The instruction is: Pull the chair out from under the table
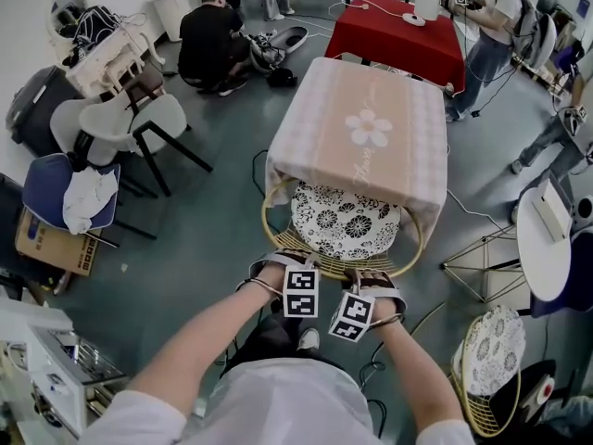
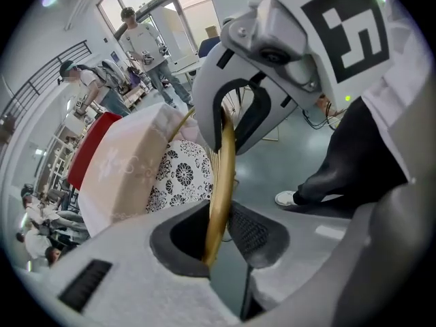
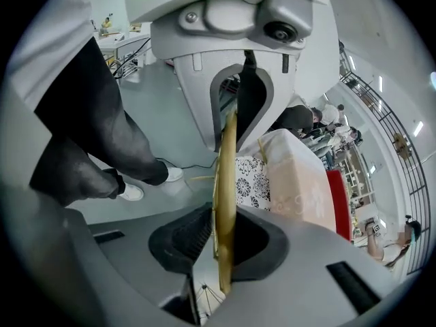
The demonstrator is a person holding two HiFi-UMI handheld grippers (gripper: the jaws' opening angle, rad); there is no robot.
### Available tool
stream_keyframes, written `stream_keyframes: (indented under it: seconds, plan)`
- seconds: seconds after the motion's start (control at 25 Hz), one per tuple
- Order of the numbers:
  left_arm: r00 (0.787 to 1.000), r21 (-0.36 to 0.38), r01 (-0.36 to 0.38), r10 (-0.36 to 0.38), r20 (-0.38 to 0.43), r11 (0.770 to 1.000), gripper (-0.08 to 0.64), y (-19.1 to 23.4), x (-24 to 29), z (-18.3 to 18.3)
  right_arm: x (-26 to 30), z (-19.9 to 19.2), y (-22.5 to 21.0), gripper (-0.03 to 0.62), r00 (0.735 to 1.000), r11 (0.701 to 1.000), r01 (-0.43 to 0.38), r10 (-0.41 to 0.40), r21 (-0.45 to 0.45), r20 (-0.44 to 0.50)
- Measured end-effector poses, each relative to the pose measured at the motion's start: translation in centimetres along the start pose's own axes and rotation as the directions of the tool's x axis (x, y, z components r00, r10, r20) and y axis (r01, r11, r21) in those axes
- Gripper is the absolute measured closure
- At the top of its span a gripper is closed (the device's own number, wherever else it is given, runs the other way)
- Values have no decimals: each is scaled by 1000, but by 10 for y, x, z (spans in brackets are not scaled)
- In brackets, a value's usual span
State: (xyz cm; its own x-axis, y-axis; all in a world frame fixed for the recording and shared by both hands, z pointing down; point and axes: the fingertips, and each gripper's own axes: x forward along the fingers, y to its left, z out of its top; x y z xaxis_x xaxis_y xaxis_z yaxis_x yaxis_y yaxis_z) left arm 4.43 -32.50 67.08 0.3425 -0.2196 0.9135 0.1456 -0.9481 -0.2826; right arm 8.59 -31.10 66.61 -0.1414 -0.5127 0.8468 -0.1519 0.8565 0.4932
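A gold wire chair with a black-and-white floral cushion [image 1: 345,219] is tucked under the table with the pink flowered cloth [image 1: 361,128]. Its back rim [image 1: 278,239] faces me. In the head view my left gripper [image 1: 278,265] and right gripper [image 1: 371,278] sit side by side on that rim, pointing steeply down. The left gripper view has the gold rim [image 2: 223,176] running between the jaws of the left gripper [image 2: 219,240], pads against it. In the right gripper view the rim [image 3: 225,182] is likewise clamped in the right gripper [image 3: 225,251].
White chairs [image 1: 139,119] and a blue seat stand at the left. A wire stand [image 1: 482,262], a white round table [image 1: 547,239] and a second wire chair [image 1: 486,360] are at the right. A red table [image 1: 398,31] and people are beyond. My own legs stand close behind the chair.
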Motion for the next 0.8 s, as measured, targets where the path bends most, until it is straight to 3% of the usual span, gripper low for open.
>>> stream_keyframes:
  seconds: [0.36, 0.8]
  plan:
    - [1000, -26, -10, 9, -24, 1000, 477, 0, 0, 0, 0, -1, 1, 534, 1000, 1000, -18, 18, -2, -14]
    - [1000, 20, 3, -2, -30, 1000, 482, -13, -4, 0, -6, 1, 13, 541, 999, 999, -47, 46, -4, -21]
